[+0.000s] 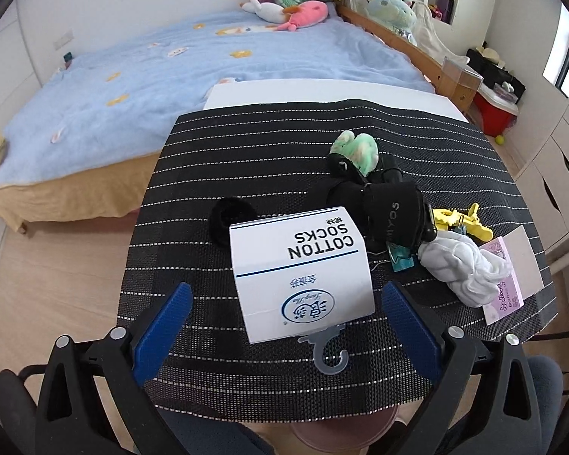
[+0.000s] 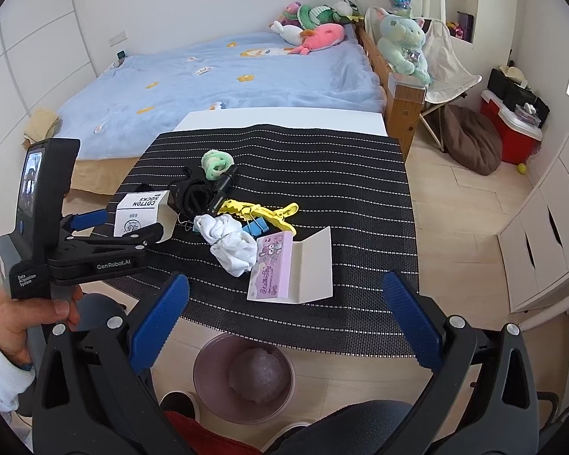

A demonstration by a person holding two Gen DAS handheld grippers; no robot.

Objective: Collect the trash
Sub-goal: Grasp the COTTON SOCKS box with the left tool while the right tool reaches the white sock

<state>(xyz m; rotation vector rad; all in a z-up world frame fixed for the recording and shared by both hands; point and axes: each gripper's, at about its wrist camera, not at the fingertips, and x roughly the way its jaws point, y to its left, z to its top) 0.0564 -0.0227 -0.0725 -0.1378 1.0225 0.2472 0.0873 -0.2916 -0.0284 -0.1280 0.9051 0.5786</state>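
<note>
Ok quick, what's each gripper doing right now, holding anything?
Left gripper: open, empty, fingers either side of the cotton socks box.
Right gripper: open, empty.

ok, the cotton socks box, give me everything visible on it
The cotton socks box is a white cardboard carton printed COTTON SOCKS in black, with thin dark blue lines and a round blue logo under some Chinese text. It looks intact and closed and lies on the black striped mat, print upside down to the left wrist camera. A clear plastic hanger hook pokes out at its near edge. A black fuzzy item sits right behind it. The open left tool frames it without touching.
</note>
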